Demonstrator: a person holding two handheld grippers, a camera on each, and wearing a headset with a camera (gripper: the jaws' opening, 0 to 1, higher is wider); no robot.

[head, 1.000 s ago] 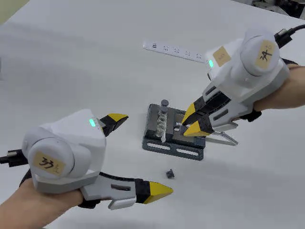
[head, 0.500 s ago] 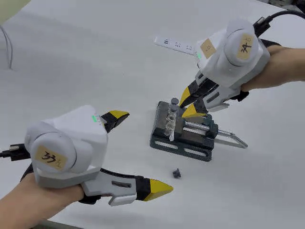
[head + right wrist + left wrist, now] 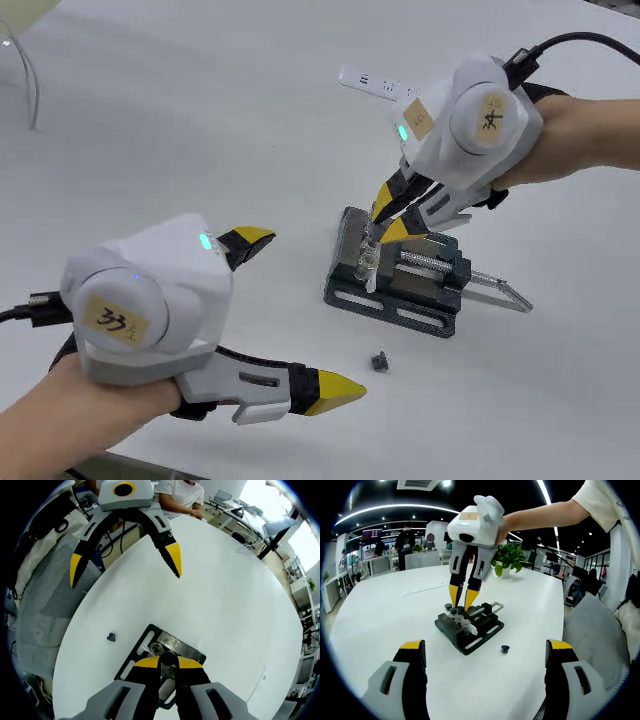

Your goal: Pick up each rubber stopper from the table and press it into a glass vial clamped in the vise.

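Overhead, the head view has the right gripper (image 3: 389,217) reaching steeply down onto the far end of the vise (image 3: 392,310). Its yellow tips crowd so close over the work that what they hold is hard to make out. The right gripper view settles that: the two tips are pinched on a dark stopper (image 3: 167,658), round and grey-black, with one tip touching each side.

The left gripper view adds a side-on profile. The clear glass vial (image 3: 463,624) rises little above the vise's clamping faces and stretches along the slot between them. Its long axis runs from the vise's near end to its far end, and the stoppered end points away, toward the right gripper's tips. How far it tilts I cannot tell. The glass is colourless, with bright glints.

A loose stopper (image 3: 379,361), small and dark, lies on the white table (image 3: 200,120) near the front of the vise, not touching it. The left gripper (image 3: 298,312) hovers at the near left with its jaws spread wide, grasping nothing. A white power strip (image 3: 375,88) lies beyond the vise.
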